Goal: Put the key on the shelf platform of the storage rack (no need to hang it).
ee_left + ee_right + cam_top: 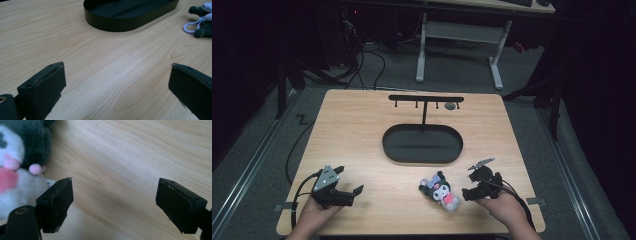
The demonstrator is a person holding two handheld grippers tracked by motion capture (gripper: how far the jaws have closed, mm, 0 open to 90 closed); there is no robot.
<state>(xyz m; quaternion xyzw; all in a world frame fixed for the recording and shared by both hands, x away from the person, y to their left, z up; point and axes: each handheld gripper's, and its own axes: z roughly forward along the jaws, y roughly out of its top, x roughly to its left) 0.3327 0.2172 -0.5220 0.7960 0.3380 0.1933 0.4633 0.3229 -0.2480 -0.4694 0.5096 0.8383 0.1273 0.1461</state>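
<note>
A small plush toy (441, 190) lies on the wooden surface (362, 135) near its front edge, right of centre, dark on top with a white face and a pink lower part. In the right gripper view it (17, 162) is cut off by the left and top edges, so only part of the grey head, a pink cheek spot and some white and pink fabric can be made out. In the left gripper view just its dark end and a thin white cord loop (193, 26) reach into the upper right corner.

The right tool (469, 181) sits just beside the toy on its right, held by a hand (502, 207) coming in from the bottom. Its jaws stand wide apart with bare wood between them; one jaw tip is close to the toy, but whether it touches is unclear.

Behind the toy, in the middle of the surface, stands a black oval tray (422, 144) with a low wall; a thin post rises from its back to a crossbar with small pegs (426, 99). A small round thing at the right of the bar is too small to identify.

The left tool (349, 181) rests near the front left corner, well apart from the toy, jaws wide open and holding nothing. The room beyond is dark.
</note>
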